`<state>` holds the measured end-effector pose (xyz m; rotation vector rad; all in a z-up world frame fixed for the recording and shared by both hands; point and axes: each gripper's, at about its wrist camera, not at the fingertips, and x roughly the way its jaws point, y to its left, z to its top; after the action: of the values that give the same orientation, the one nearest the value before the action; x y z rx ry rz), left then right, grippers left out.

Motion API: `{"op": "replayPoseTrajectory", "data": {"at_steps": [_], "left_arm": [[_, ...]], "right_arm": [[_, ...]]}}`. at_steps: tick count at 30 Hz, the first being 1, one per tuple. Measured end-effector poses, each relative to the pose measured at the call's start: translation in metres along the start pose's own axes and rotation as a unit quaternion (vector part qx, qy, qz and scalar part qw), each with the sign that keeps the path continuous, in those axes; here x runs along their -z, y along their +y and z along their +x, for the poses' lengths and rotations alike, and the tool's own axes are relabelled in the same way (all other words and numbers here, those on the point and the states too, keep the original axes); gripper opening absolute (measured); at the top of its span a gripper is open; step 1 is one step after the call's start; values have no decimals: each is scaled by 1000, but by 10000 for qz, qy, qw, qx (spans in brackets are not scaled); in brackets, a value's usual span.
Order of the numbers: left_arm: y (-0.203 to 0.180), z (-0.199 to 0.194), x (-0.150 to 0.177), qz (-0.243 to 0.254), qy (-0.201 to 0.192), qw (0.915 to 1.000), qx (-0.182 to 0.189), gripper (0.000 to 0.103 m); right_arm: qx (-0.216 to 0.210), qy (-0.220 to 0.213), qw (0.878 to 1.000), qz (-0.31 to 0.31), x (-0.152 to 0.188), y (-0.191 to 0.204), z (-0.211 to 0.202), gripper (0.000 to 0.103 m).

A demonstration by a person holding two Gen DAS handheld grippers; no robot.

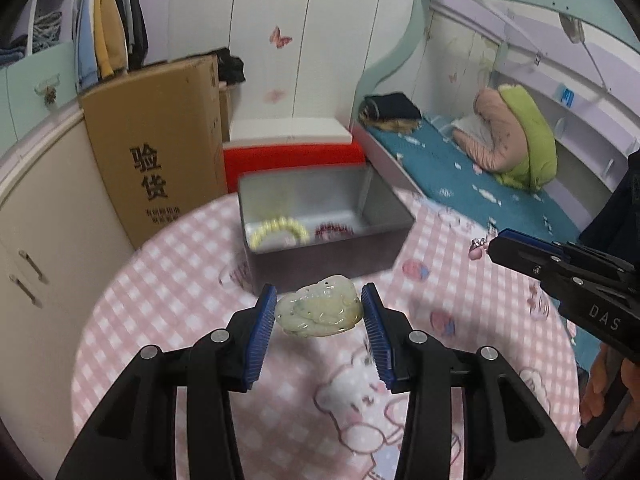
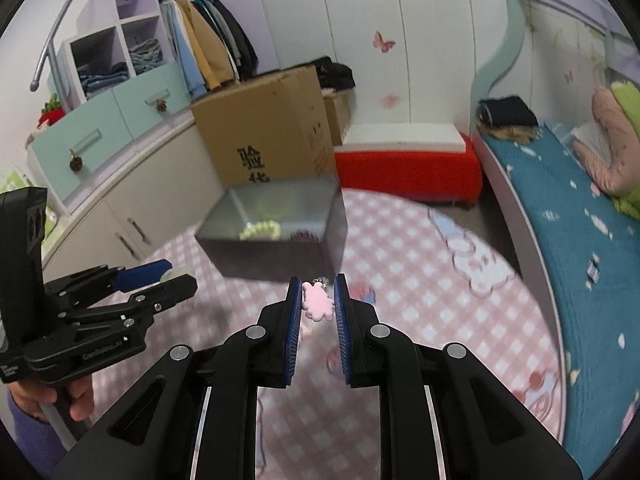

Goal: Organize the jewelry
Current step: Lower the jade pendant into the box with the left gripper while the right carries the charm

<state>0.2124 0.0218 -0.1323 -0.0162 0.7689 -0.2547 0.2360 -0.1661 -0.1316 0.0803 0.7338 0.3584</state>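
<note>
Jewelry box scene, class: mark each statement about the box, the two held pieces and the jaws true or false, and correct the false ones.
1. The left gripper holds a pale green carved jade pendant between its jaws. True.
2. The right gripper holds a red bead bracelet. False: it holds a small pink charm.
3. The grey box already contains a pale yellow bead bracelet and a dark red bead bracelet. True.
4. The box has its lid shut. False: it is open at the top.
5. The box stands on a pink checked cloth. True.
</note>
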Motion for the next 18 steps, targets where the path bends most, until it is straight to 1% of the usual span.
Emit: {"op": "replayPoseTrajectory", "data": {"at_steps": [4,9,13,18], "left_arm": [[9,-3,-26,-4,-178,9998,-9,42],[15,7,-55,-19,-199,9998,-19,42],[20,32,-70,-105,56,9999,-48,42],[23,59,-71,-101,312,9995,-15,42]], "right_arm": [[-186,-72,9998,-1,-23,4,6,17],[-367,-57,9993,18,-49,10,23,17],[-459,108,9989,16,-62,16,48,17],[-523,340,9980,119,-65,15,83,17]]}}
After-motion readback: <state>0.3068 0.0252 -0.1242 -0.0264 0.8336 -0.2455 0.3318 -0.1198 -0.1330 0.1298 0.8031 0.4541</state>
